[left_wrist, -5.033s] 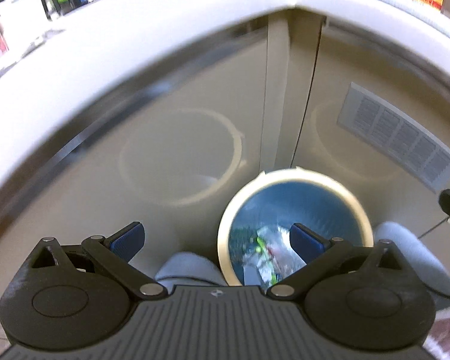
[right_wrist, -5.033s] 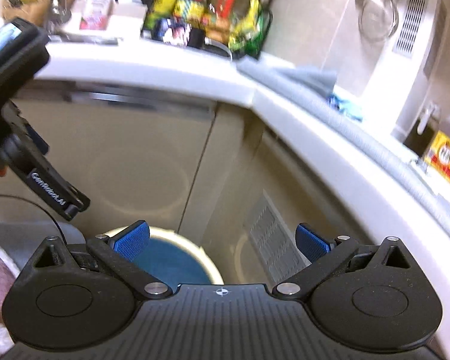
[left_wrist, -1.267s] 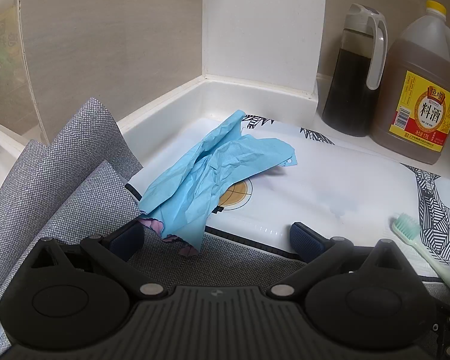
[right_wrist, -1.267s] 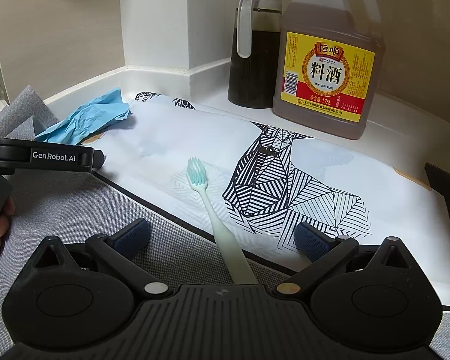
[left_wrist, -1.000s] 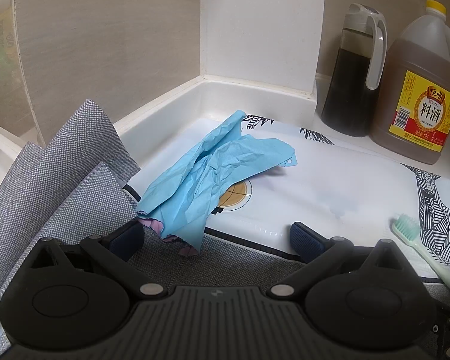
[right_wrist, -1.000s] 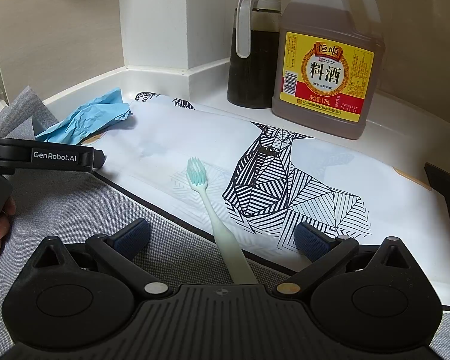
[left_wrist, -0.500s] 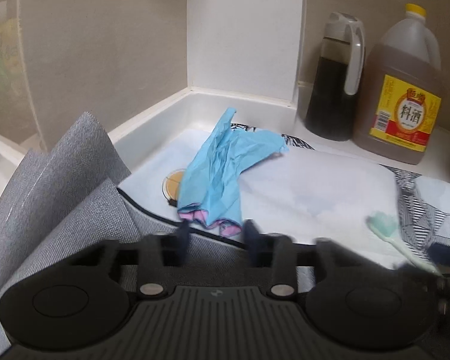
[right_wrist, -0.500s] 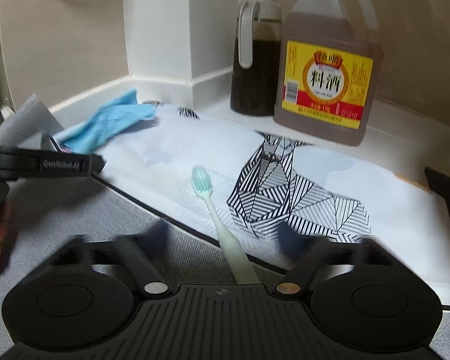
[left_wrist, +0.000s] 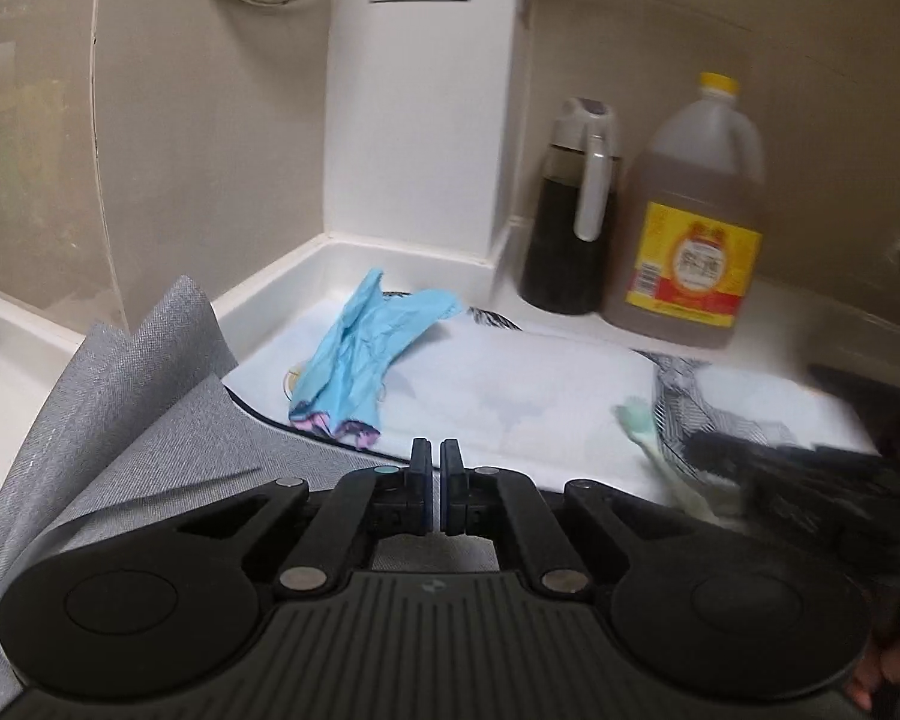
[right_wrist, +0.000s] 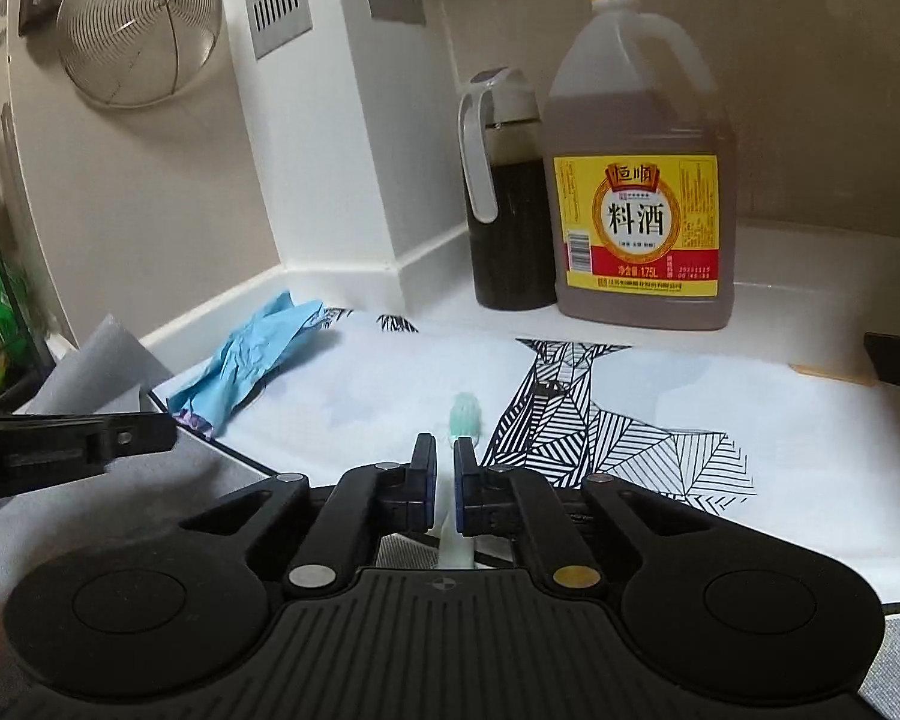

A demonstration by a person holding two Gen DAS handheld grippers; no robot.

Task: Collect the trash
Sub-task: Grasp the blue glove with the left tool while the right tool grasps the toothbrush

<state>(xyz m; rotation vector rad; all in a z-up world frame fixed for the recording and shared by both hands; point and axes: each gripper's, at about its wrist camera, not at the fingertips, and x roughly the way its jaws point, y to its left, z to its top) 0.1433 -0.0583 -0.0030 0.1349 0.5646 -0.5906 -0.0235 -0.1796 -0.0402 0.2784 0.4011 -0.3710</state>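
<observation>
A crumpled blue wrapper [left_wrist: 366,354] with a pink edge lies on the white patterned mat [left_wrist: 540,390] near the counter corner; it also shows in the right wrist view [right_wrist: 252,360]. My left gripper [left_wrist: 436,456] is shut and empty, just short of the wrapper. A pale green toothbrush [right_wrist: 463,420] lies on the mat, also seen in the left wrist view [left_wrist: 645,432]. My right gripper [right_wrist: 444,456] is shut on the toothbrush handle, its head sticking out ahead.
A dark sauce jug [right_wrist: 504,204] and a large cooking-wine bottle [right_wrist: 642,180] stand at the back wall. A grey mat [left_wrist: 132,420] is folded up at the left. A wire strainer [right_wrist: 138,18] hangs on the wall.
Both grippers have closed from wide open. The right closed on the toothbrush handle. The left closed on nothing and drew back and up from the wrapper.
</observation>
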